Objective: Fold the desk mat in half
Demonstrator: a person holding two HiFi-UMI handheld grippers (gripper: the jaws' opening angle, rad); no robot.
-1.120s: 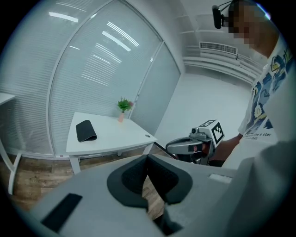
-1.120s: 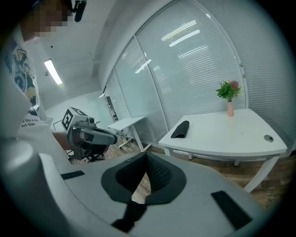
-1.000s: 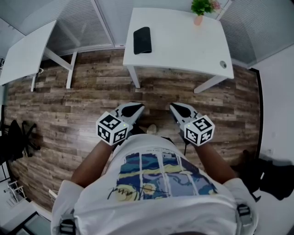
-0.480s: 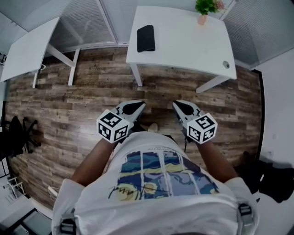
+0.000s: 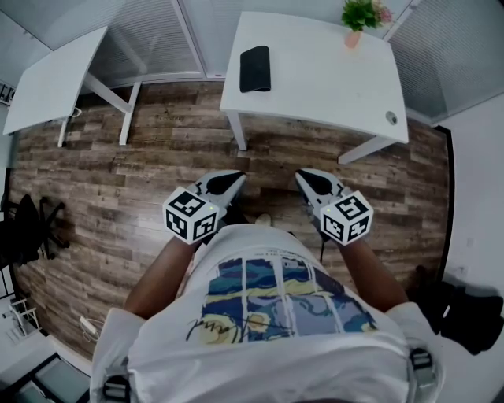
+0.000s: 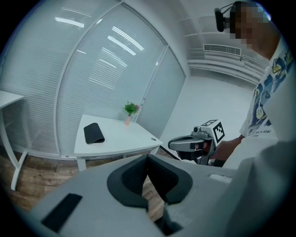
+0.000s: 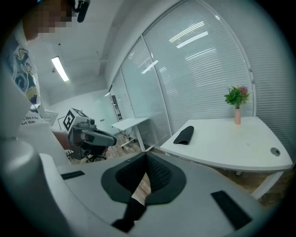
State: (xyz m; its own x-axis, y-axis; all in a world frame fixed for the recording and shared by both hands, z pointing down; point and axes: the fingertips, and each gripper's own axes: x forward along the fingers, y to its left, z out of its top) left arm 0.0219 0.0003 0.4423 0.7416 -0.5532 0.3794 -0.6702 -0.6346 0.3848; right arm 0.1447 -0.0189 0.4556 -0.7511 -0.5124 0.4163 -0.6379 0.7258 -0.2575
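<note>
The black desk mat lies doubled over on the left part of the white table, well ahead of me across the wood floor. It also shows in the left gripper view as the mat and in the right gripper view as the mat. My left gripper and right gripper are held side by side close to my body, far from the table. Both are shut with nothing between the jaws, as the left gripper and right gripper show in their own views.
A small plant in a pink vase stands at the table's far right corner, and a cable hole is near its front right. A second white table stands at the left. A black chair is at the far left. Glass walls with blinds run behind.
In the head view the table and mat have slid a little up and to the right. Both grippers stay shut in front of my body.
</note>
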